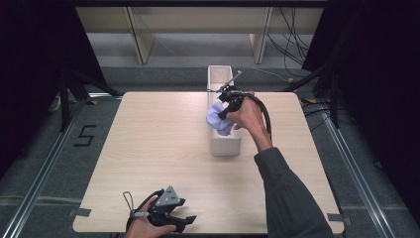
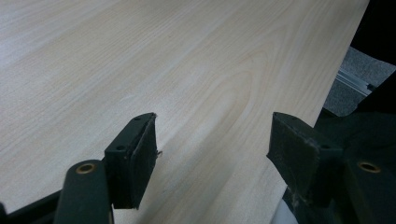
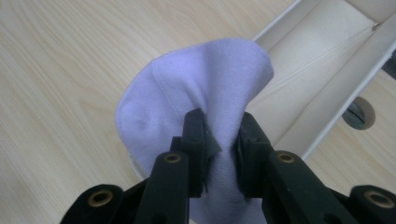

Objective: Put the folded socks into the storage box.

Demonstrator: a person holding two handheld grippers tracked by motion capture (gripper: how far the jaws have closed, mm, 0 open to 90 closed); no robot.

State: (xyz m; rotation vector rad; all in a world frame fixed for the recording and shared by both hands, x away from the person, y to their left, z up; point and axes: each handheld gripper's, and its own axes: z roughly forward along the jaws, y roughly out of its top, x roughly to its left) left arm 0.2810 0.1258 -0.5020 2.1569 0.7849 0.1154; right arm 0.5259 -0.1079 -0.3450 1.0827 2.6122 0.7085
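Left hand-held gripper [image 1: 184,221], lower left, jaws apart over pale wood-grain table [image 1: 163,144]; right hand-held gripper [image 3: 222,140] clamped on soft lilac cloth [image 3: 187,93] over long white box [image 1: 225,144].

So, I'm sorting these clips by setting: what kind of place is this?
Probably a lab recording booth: a bare wooden table ringed by black curtains, floor rails, loose cables behind.

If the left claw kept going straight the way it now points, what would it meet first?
Probably nothing but bare tabletop: the left claw stands open over the wood, and its line looks free to the table's edge, though depth is unclear.
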